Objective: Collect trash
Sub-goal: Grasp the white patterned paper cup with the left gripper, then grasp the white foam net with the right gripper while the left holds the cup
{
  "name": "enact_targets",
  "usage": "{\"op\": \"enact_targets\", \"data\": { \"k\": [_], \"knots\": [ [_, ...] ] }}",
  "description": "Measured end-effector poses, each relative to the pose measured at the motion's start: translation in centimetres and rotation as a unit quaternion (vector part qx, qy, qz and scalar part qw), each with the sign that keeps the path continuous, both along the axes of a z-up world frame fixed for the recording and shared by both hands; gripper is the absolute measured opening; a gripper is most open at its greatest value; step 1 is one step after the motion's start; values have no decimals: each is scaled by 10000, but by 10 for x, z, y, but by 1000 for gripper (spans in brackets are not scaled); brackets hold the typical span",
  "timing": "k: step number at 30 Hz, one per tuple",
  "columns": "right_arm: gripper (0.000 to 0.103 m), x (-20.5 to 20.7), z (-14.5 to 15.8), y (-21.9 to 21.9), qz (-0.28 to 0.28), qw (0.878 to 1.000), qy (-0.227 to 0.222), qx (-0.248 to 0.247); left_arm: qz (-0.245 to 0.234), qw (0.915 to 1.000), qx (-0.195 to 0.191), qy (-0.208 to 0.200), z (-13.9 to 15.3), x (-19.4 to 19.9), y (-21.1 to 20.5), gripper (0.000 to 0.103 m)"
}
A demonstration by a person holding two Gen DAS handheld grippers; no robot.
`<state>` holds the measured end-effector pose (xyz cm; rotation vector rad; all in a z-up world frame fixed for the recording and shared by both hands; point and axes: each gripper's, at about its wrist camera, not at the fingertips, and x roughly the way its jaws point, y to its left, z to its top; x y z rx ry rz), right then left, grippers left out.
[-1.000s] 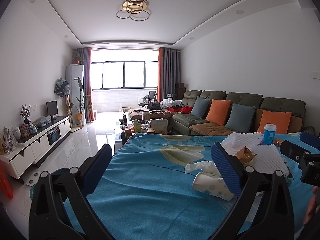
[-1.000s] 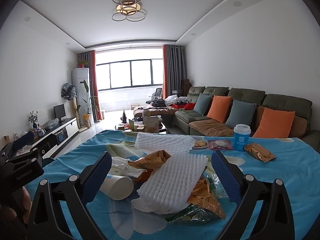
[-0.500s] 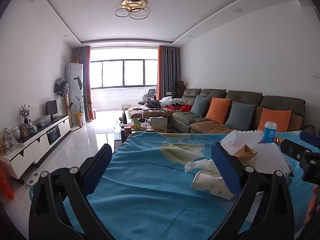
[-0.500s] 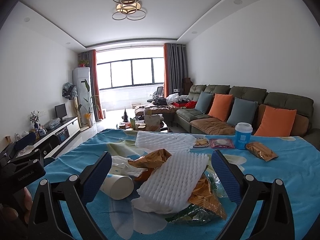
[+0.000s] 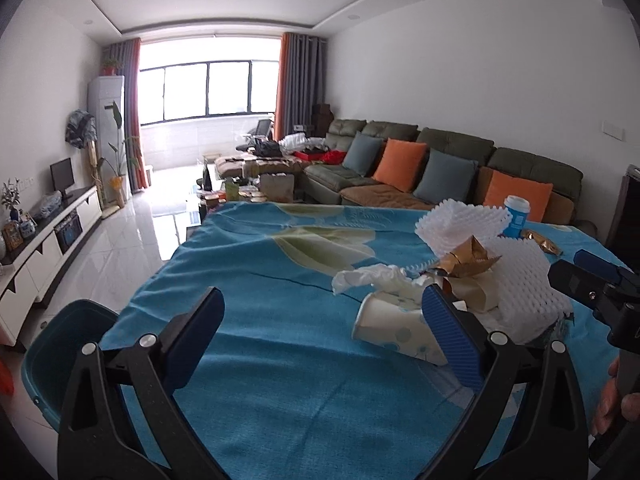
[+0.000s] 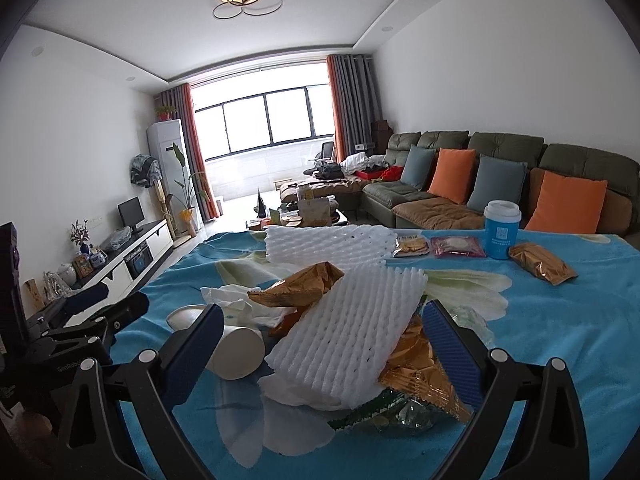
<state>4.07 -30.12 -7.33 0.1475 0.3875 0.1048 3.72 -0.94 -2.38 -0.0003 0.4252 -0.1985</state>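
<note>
Two grippers are held wide open above the blue tablecloth (image 5: 280,360), and nothing is gripped. The left gripper (image 5: 320,340) is kept over bare cloth, its right finger (image 5: 450,340) just beside a tipped paper cup (image 5: 390,330). The right gripper (image 6: 320,354) is spread around the trash pile: a white foam net (image 6: 352,332), gold wrappers (image 6: 296,290) and crumpled tissue (image 6: 228,298). Print on the blue cup (image 6: 501,230) behind cannot be read.

The blue bin (image 5: 60,344) is cut off at the lower left, the paper cup (image 5: 394,334) partly hidden behind a finger pad; the green wrapper (image 6: 400,416), perhaps a snack bag, lies buried under foam netting (image 6: 348,344).
</note>
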Motion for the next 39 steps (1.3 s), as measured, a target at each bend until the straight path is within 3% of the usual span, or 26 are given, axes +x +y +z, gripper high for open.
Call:
{"op": "enact_targets", "data": {
  "k": [7, 10, 12, 20, 24, 27, 35, 39],
  "knots": [
    [72, 13, -14, -8, 238, 9979, 453, 403, -832, 9934, -337, 717, -17, 30, -11, 94],
    [63, 14, -16, -11, 271, 9972, 511, 464, -1186, 9870, -436, 991, -22, 41, -17, 81],
    [52, 14, -15, -11, 310, 9966, 549, 522, -1390, 9819, -523, 1177, -25, 48, -20, 71],
    [13, 14, -17, -19, 544, 9932, 669, 782, -1905, 9676, -723, 1490, -28, 54, -22, 46],
    [9, 13, -16, -22, 599, 9920, 662, 887, -2039, 9630, -782, 1579, -28, 50, -20, 38],
    [6, 12, -15, -23, 620, 9921, 624, 894, -2182, 9585, -867, 1615, -29, 47, -20, 23],
    [3, 5, -5, -21, 654, 9931, 464, 854, -2370, 9569, -895, 1420, -19, 27, -19, 9],
    [3, 1, 3, -22, 671, 9935, 354, 846, -2402, 9565, -980, 1333, -10, 14, -9, 9]
  ]
}}
